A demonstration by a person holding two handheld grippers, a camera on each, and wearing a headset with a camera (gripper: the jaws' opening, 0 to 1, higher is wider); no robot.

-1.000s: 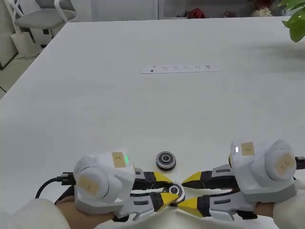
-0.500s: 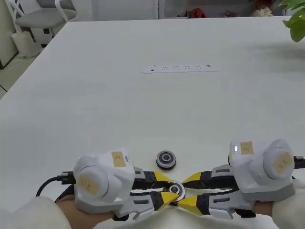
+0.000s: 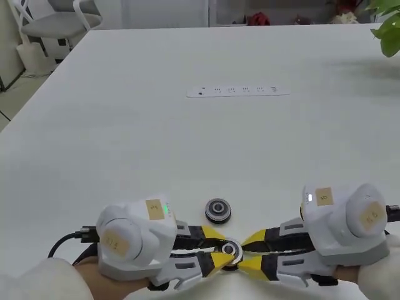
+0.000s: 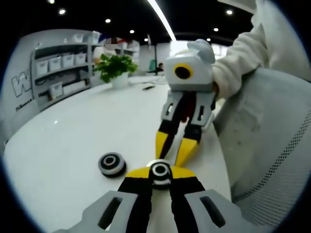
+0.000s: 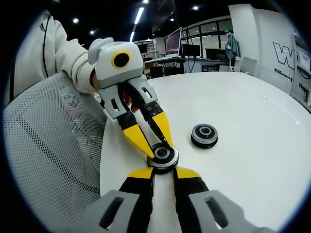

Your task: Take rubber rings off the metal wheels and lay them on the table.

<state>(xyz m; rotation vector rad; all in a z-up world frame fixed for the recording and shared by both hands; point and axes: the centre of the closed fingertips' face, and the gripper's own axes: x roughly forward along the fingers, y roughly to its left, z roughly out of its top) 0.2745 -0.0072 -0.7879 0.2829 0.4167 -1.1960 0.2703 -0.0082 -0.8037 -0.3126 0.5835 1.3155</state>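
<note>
- A small round metal wheel, with a shiny hub inside a dark rim, sits at the near edge of the smooth white table.
- The left hand-held gripper is clenched on it.
- The right hand-held gripper pinches its opposite side, jaws nearly together.
- A second wheel, wearing its black rubber ring, lies free just beyond.
- A socket strip lies toward the far edge.

Head view, lower centre: held wheel rim mostly covered by yellow tips of left gripper and right gripper.
Socket strip markings too small to read.
Plant cut by upper right edge.
Chair cut by upper left edge.
</note>
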